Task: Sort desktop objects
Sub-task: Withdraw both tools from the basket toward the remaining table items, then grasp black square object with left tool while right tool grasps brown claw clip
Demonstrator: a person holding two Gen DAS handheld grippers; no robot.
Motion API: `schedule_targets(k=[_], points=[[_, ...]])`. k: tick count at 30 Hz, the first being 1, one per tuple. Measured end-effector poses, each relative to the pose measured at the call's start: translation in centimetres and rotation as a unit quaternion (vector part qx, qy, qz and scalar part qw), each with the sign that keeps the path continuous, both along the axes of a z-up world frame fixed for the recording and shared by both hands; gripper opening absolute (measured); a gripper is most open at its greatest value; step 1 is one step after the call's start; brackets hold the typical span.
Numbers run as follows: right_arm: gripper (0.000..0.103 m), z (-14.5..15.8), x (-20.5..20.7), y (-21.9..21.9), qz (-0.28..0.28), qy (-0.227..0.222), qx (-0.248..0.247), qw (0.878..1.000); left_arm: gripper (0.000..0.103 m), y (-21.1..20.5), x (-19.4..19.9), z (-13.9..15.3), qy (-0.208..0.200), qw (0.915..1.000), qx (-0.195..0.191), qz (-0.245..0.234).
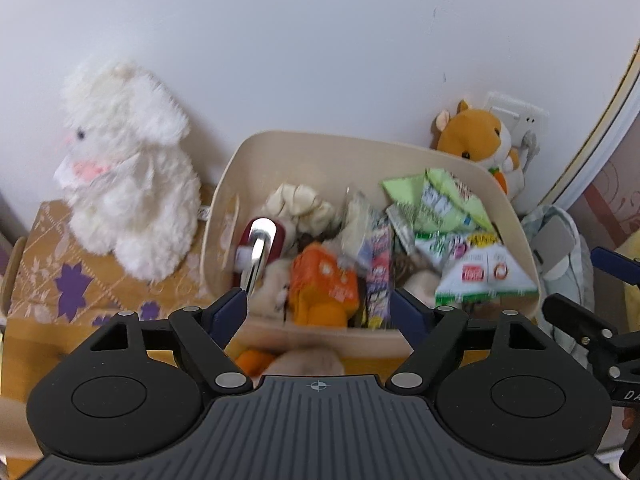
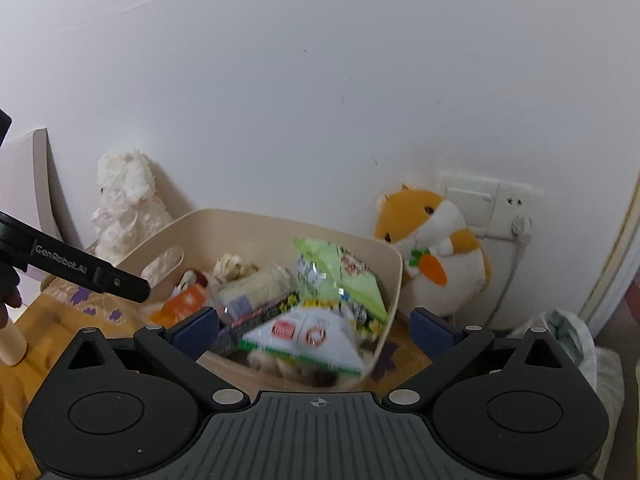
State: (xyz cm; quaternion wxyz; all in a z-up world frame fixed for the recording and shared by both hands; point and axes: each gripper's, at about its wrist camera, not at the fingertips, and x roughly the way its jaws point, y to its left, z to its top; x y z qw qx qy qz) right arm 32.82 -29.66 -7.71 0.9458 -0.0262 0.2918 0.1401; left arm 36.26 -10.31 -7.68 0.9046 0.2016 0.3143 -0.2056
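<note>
White painted wall [image 2: 320,100] fills the upper half of both views. Below it, a table under a mustard-yellow cloth [image 1: 48,280] patterned with purple flowers.

Cream plastic bin [image 1: 320,152] stands on the cloth near the wall, open-topped, heaped with mixed items. White fluffy plush rabbit [image 1: 128,168] sits upright on the cloth just left of the bin. Orange-and-white plush hamster [image 2: 436,248] holding a felt carrot stands behind the bin's right corner, against a wall switch and socket plate [image 2: 486,204] with a plug in it.

Inside the bin: pale green snack bags [image 2: 340,276] at right; a white packet with a red square logo and an orange ring mark [image 2: 308,336] on top at the near side, print too blurred to read; an orange pouch [image 1: 324,280] in the middle; a dark red item with a shiny metal part [image 1: 260,244] at left.

Left gripper [image 1: 320,308]: jaws spread wide, nothing between the blue pads, over the bin's near edge. Right gripper [image 2: 316,328]: jaws also wide apart, empty, the white packet lying in the bin below. Lettering "GenRobot.AI" is readable on the left gripper's side in the right wrist view.
</note>
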Motion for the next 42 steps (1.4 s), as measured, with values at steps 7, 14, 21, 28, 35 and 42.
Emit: schedule_targets(k=[7, 14, 21, 28, 35, 42], points=[[0.103, -2.6, -4.5, 0.0, -0.03, 0.052, 0.034, 0.998, 0.08, 3.4, -2.7, -2.0, 0.015, 0.9984, -0.002, -0.054], [0.103, -6.2, -8.7, 1.3, -0.052, 0.114, 0.08, 0.989, 0.08, 5.6, -3.2, -5.4, 0.056, 0.9955, 0.021, -0.074], [0.103, -8.9, -11.0, 3.7, -0.007, 0.124, 0.032, 0.992, 0.08, 6.9, -3.3, -8.5, 0.073, 0.9891, 0.069, -0.107], [0.103, -10.6, -10.9, 5.7, 0.038, 0.121, -0.033, 0.991, 0.08, 6.6, -2.8, -10.9, 0.063, 0.9819, 0.114, -0.137], [0.103, -11.1, -9.8, 7.4, 0.077, 0.1, -0.082, 0.989, 0.08, 5.1, -2.3, -12.2, 0.049, 0.9762, 0.128, -0.168], [0.103, -11.4, -8.9, 8.0, 0.094, 0.102, -0.081, 0.987, 0.08, 3.9, -2.1, -12.7, 0.025, 0.9699, 0.124, -0.208]])
